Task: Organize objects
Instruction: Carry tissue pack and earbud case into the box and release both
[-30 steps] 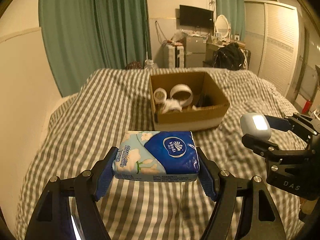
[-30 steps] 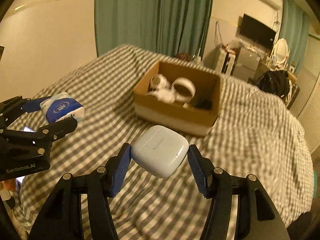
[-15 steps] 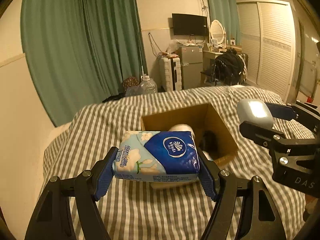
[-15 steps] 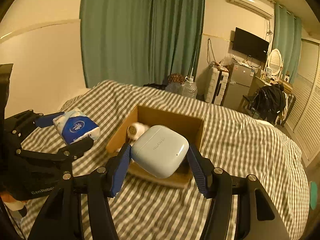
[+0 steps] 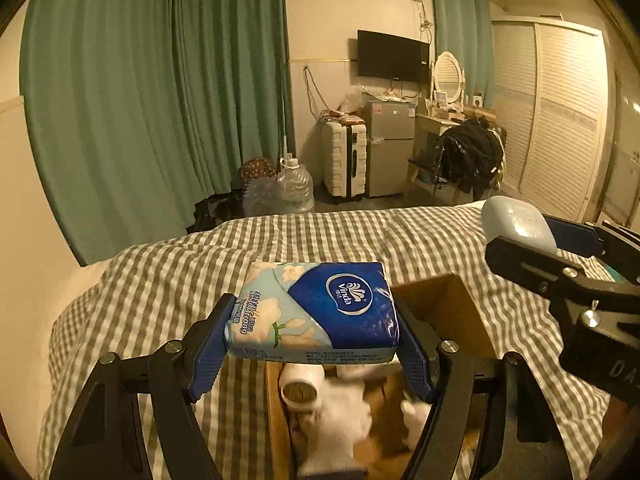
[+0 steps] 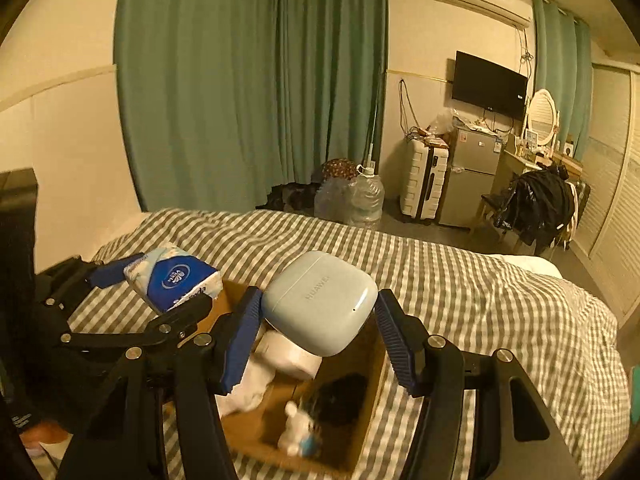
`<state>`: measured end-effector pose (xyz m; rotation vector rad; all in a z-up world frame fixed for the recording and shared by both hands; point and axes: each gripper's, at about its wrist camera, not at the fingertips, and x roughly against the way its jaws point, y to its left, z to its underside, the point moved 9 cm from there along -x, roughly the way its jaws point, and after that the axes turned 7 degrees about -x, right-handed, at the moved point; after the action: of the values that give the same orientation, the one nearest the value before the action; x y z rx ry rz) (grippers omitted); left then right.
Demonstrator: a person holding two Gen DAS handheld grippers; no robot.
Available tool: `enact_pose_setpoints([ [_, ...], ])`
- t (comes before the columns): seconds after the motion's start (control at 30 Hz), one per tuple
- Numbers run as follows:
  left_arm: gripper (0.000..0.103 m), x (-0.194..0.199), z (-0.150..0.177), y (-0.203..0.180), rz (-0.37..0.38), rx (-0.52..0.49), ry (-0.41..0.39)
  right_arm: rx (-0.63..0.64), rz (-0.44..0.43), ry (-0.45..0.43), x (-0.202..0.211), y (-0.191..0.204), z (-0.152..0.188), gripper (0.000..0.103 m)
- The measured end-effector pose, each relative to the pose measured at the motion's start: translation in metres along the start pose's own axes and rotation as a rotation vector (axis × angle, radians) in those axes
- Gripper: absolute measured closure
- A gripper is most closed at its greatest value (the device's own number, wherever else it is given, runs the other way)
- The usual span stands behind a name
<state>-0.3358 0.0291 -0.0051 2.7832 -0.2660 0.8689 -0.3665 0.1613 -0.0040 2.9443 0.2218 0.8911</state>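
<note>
My left gripper (image 5: 314,354) is shut on a blue and pale Vinda tissue pack (image 5: 316,312) and holds it above the near left part of an open cardboard box (image 5: 452,312) on the bed. The pack also shows in the right wrist view (image 6: 174,280). My right gripper (image 6: 320,338) is shut on a pale blue earbud case (image 6: 320,302) and holds it above the same box (image 6: 360,432). The case shows at the right of the left wrist view (image 5: 516,226). The box holds white rolls (image 5: 302,390), white cloth-like items (image 6: 280,356) and a dark object (image 6: 340,398).
The box sits on a grey-and-white checked bedspread (image 6: 480,300). Beyond the bed's far edge are green curtains (image 5: 160,100), water jugs (image 5: 294,190), a white suitcase (image 5: 344,160), a small fridge (image 5: 390,148) and a chair with dark clothes (image 5: 470,156).
Both grippers have moved forward with their loads and now hang over the box, which has slid from the middle of each view to the bottom. Both grips are unchanged.
</note>
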Motion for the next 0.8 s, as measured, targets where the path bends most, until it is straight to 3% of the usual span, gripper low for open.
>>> enact_pose_setpoints([
  [0.17, 0.027, -0.038, 0.012, 0.001, 0.032, 0.025, 0.037, -0.023, -0.002, 0.025, -0.042, -0.013, -0.004, 0.045],
  [0.43, 0.027, -0.071, 0.048, -0.016, 0.024, -0.048, 0.116, -0.062, -0.02, 0.15, -0.101, -0.03, 0.046, 0.045],
  [0.8, 0.027, -0.075, 0.067, -0.016, 0.013, -0.067, 0.137, -0.072, 0.004, 0.177, -0.111, -0.043, 0.067, 0.045],
])
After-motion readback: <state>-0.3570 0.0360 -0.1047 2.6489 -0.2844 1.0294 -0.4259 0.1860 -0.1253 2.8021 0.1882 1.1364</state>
